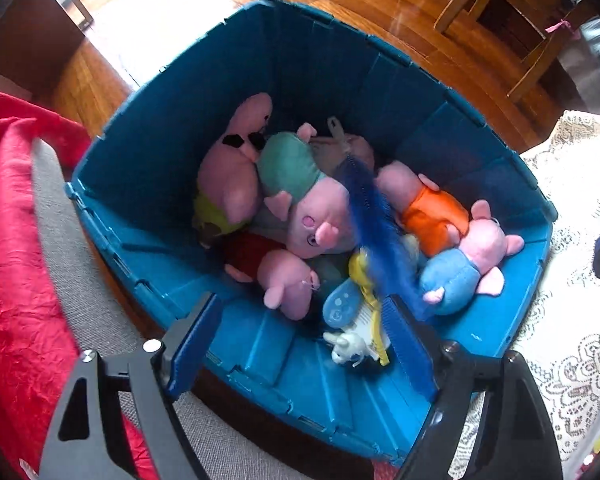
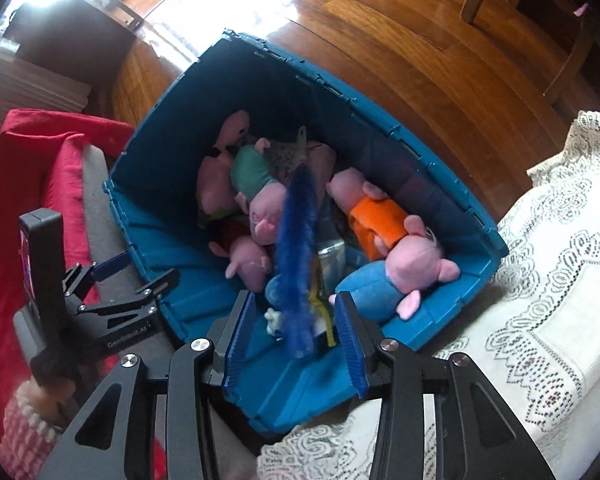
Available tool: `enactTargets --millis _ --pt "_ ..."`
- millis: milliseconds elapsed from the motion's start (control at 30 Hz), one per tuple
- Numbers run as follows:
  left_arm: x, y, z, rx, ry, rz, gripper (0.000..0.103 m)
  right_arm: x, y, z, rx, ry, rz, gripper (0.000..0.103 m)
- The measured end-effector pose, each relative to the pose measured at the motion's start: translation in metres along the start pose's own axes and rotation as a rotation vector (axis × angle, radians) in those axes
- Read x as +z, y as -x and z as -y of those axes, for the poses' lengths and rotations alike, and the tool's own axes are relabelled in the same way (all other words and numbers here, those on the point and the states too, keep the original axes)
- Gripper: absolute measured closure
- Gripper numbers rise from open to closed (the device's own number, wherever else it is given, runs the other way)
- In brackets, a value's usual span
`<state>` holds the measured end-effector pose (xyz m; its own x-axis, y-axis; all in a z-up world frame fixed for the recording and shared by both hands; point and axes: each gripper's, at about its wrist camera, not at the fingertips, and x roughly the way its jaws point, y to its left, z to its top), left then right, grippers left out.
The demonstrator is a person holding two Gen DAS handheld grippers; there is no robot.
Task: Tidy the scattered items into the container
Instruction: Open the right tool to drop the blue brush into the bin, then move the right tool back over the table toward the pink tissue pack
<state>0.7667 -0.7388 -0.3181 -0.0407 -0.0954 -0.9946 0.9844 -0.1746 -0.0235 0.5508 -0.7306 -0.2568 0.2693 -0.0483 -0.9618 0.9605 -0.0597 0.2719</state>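
Observation:
A blue plastic bin [image 1: 148,184] [image 2: 452,184] holds several pink pig plush toys, among them one in green [image 1: 300,184], one in orange [image 1: 432,212] and one in blue [image 2: 396,276]. A blue furry strip [image 1: 376,236] [image 2: 296,256] is blurred and hangs in the air above the toys, between my right gripper's fingers, touching neither. A small white toy [image 1: 346,346] with a yellow strap lies at the bin's near wall. My left gripper [image 1: 304,340] [image 2: 136,272] is open over the bin's near rim. My right gripper [image 2: 294,344] is open above the bin.
The bin sits on a wooden floor [image 2: 400,40] against a grey sofa seat [image 1: 72,264]. A red cloth [image 1: 8,216] lies at the left, a white lace cover [image 2: 540,264] at the right. Wooden chairs [image 1: 512,8] stand beyond.

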Motion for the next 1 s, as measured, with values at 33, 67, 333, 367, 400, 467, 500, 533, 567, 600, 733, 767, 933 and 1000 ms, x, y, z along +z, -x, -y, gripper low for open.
enactTargets --millis 33,67,333,367,400,467,500,533,567,600,733,767,933,1000 --pt "0.0 0.0 -0.001 -0.007 0.0 -0.009 0.021 0.002 -0.002 -0.003 -0.009 0.002 -0.006 0.046" --pt "-0.001 0.0 -0.001 -0.013 0.0 -0.015 0.021 0.003 -0.002 -0.006 -0.019 0.002 -0.01 0.044" --pt "-0.007 0.014 -0.009 -0.047 0.01 -0.022 0.021 0.006 0.001 -0.023 -0.06 0.001 -0.017 0.012" --pt "-0.006 0.016 -0.009 -0.048 0.01 -0.018 0.021 0.006 0.001 -0.024 -0.067 -0.001 -0.018 0.01" --pt "-0.006 0.018 -0.009 -0.046 0.01 -0.016 0.021 0.006 0.001 -0.025 -0.077 -0.004 -0.019 0.003" --pt "-0.005 0.021 -0.009 -0.043 0.009 -0.012 0.021 0.005 0.001 -0.025 -0.09 -0.009 -0.022 0.0" --pt "-0.004 0.022 -0.008 -0.041 0.008 -0.01 0.021 0.004 0.001 -0.025 -0.092 -0.01 -0.025 0.0" --pt "-0.003 0.024 -0.008 -0.043 0.008 -0.009 0.021 0.003 0.002 -0.025 -0.094 -0.012 -0.027 0.0" --pt "-0.003 0.025 -0.008 -0.044 0.008 -0.008 0.021 0.003 0.002 -0.024 -0.096 -0.013 -0.03 0.0" --pt "-0.002 0.027 -0.007 -0.045 0.007 -0.005 0.021 0.002 0.003 -0.024 -0.098 -0.013 -0.03 0.0" --pt "-0.001 0.035 -0.002 -0.037 -0.006 0.005 0.021 -0.002 0.012 -0.019 -0.104 -0.021 -0.017 0.0" --pt "-0.001 0.039 0.0 -0.035 -0.012 0.008 0.021 -0.003 0.015 -0.017 -0.104 -0.025 -0.012 0.0" --pt "0.001 0.064 0.023 -0.023 -0.064 0.043 0.021 -0.012 0.034 -0.006 -0.103 -0.052 0.017 0.0" --pt "0.002 0.077 0.034 -0.028 -0.073 0.058 0.021 -0.017 0.044 0.003 -0.102 -0.073 0.034 0.0"
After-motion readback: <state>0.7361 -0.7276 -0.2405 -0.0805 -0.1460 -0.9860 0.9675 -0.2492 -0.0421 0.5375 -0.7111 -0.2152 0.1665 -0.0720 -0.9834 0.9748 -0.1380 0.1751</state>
